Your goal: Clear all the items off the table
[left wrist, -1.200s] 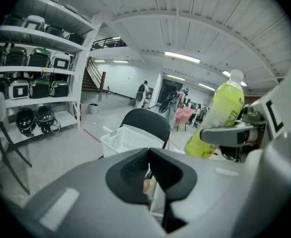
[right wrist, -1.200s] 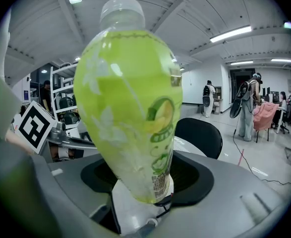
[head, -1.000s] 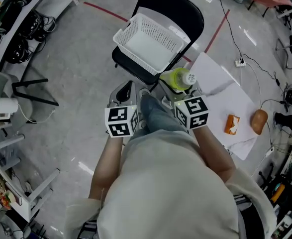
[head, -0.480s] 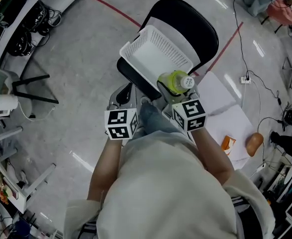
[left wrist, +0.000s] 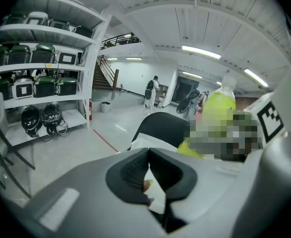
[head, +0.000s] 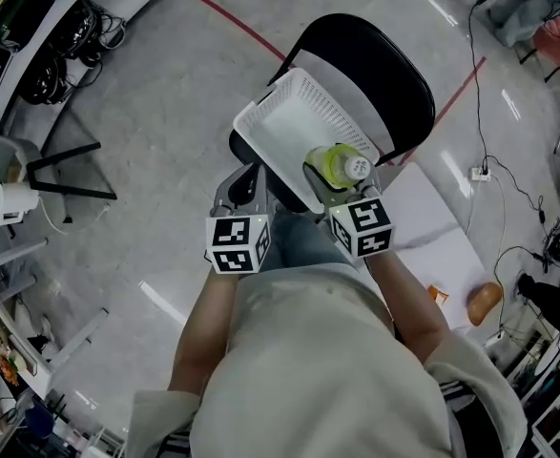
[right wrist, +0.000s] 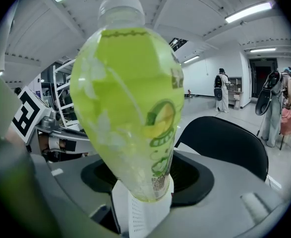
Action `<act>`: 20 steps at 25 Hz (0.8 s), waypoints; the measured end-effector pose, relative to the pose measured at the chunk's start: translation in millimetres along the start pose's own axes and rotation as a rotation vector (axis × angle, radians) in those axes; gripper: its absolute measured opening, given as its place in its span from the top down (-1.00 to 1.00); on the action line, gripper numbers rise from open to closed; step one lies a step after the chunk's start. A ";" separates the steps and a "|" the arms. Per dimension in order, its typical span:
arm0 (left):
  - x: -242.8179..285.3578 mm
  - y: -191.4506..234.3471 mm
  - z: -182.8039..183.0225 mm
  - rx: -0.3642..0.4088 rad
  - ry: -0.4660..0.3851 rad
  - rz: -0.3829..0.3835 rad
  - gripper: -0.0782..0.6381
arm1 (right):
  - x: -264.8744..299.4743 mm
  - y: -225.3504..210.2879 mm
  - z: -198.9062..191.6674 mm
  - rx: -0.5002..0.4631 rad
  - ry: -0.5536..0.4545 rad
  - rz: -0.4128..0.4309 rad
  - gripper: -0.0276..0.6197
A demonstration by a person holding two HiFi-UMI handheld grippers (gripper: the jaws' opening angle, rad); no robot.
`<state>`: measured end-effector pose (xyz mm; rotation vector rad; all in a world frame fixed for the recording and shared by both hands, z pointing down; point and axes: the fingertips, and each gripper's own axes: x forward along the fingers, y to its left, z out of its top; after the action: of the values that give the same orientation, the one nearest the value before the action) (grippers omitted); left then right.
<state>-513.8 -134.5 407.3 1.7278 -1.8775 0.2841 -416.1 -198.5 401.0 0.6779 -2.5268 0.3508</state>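
Observation:
A bottle of yellow-green drink (head: pixel 340 165) with a white cap stands upright between the jaws of my right gripper (head: pixel 342 188), which is shut on it. It fills the right gripper view (right wrist: pixel 130 108) and hangs over the near corner of a white mesh basket (head: pixel 294 127). The basket rests on a black chair (head: pixel 375 65). My left gripper (head: pixel 244 181) is level with the right one, just left of the basket's near corner. Its pads (left wrist: pixel 130 175) stand close together with nothing between them.
To the right is a white table (head: pixel 442 237) with an orange packet (head: pixel 439 294) and a brown rounded object (head: pixel 483 302). Cables and a power strip (head: pixel 478 172) lie on the floor beyond it. Shelving and chair legs (head: pixel 60 175) stand at the left.
Both grippers have moved forward towards the chair. The bottle has gone from short of the basket to over its near corner.

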 end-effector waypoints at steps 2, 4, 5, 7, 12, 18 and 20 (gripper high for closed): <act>10.8 2.7 1.4 -0.001 0.005 0.002 0.76 | 12.0 -7.4 -2.4 0.000 0.007 -0.001 0.01; 20.9 6.3 1.4 -0.005 0.015 0.002 0.76 | 23.9 -13.5 -5.4 -0.001 0.015 -0.002 0.01; 25.6 8.6 1.1 -0.007 0.020 0.003 0.76 | 29.7 -15.8 -6.9 -0.003 0.019 -0.002 0.01; 36.0 15.8 0.6 -0.011 0.028 0.006 0.76 | 42.9 -19.6 -9.8 -0.004 0.027 -0.003 0.01; 66.2 43.0 -3.6 -0.011 0.053 0.013 0.76 | 81.7 -24.0 -19.9 0.005 0.045 -0.004 0.01; 103.1 72.2 -8.7 -0.008 0.083 -0.001 0.76 | 130.8 -26.1 -43.2 0.020 0.082 -0.007 0.01; 113.0 81.5 -10.8 -0.017 0.086 -0.003 0.76 | 147.9 -24.9 -53.3 0.007 0.096 0.000 0.01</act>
<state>-590.4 -212.7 494.2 1.6799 -1.8108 0.3351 -493.2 -258.9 526.4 0.6486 -2.4359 0.3837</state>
